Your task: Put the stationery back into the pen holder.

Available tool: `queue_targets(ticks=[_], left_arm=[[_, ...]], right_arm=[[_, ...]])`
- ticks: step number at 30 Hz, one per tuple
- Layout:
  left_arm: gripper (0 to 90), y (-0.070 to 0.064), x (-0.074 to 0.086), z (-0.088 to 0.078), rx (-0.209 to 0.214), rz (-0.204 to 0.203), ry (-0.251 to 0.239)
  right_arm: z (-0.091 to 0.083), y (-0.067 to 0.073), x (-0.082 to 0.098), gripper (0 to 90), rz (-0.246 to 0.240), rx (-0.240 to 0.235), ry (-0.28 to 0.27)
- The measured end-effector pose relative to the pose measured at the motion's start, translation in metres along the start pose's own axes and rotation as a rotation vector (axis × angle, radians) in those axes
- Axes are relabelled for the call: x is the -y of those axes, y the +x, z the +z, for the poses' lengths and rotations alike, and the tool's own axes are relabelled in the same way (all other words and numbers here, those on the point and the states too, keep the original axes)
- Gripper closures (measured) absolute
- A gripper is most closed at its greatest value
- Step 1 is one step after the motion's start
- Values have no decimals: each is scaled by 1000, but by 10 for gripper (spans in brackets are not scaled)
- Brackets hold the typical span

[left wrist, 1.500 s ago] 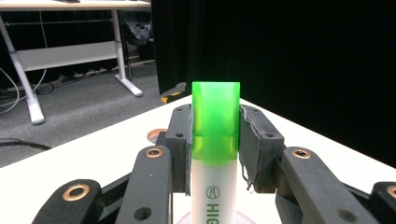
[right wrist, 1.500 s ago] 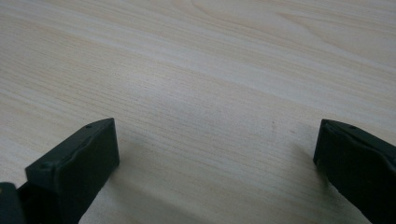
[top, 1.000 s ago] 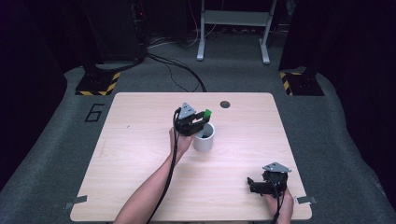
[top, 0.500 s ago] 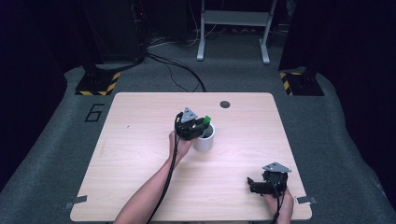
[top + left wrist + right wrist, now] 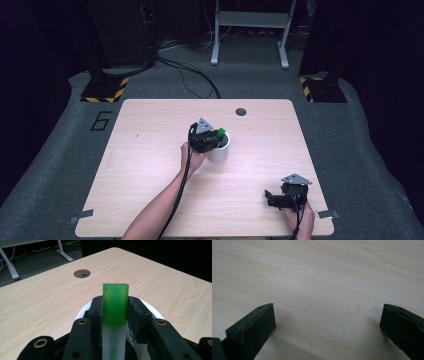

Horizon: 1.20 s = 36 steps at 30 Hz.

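Highlighter (image 5: 115,305), green cap, white barrel with green lettering: clamped between the jaws of the left gripper (image 5: 214,140), cap end pointing out past the jaw tips, held over the mouth of the cup (image 5: 220,148). Cup, white, round: upright near the middle of the tabletop (image 5: 150,150), just right of the left hand (image 5: 192,157) in the high view; its rim (image 5: 152,308) curves beneath the jaws in the left gripper view. Right gripper (image 5: 272,197): near the tabletop's front right corner, well apart from the cup, low over bare wood, jaws wide with nothing between them. Tabletop: pale wood grain, one round cable hole (image 5: 241,111) near the far edge.
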State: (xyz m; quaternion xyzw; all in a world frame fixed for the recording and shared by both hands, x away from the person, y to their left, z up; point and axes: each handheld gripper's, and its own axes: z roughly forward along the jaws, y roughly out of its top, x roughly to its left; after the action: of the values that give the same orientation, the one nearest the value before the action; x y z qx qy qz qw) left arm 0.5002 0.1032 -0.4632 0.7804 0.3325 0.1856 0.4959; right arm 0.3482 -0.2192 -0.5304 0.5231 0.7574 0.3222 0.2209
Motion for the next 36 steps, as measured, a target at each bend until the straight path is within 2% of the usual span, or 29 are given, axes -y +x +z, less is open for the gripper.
queue_targets(ticks=[8, 12, 14, 17, 19, 24, 28, 32, 33, 36], left_arm=[[653, -1, 2, -2, -12, -8, -10], [540, -2, 0, -4, -16, -5, -1], [492, -3, -1, -5, -14, -20, -7], [426, -3, -3, -10, -7, -11, 2], [389, -6, -6, -14, -7, -13, -8], [309, -12, -13, -29, 13, 26, -1], [245, -18, -18, -44, 12, 51, -2], [196, -22, -19, -57, 17, 64, -3], [187, -22, -19, -62, 26, 77, 17], [164, -23, -16, -72, 22, 84, 30]], right_arm=[[0, 0, 0, 0, 0, 0, 0], [0, 0, 0, 0, 0, 0, 0], [0, 0, 0, 0, 1, 0, 0], [0, 0, 0, 0, 0, 0, 0], [0, 0, 0, 0, 1, 0, 0], [0, 0, 0, 0, 1, 0, 0], [0, 0, 0, 0, 0, 0, 0], [0, 0, 0, 0, 0, 0, 0], [0, 0, 0, 0, 1, 0, 0], [0, 0, 0, 0, 0, 0, 0]])
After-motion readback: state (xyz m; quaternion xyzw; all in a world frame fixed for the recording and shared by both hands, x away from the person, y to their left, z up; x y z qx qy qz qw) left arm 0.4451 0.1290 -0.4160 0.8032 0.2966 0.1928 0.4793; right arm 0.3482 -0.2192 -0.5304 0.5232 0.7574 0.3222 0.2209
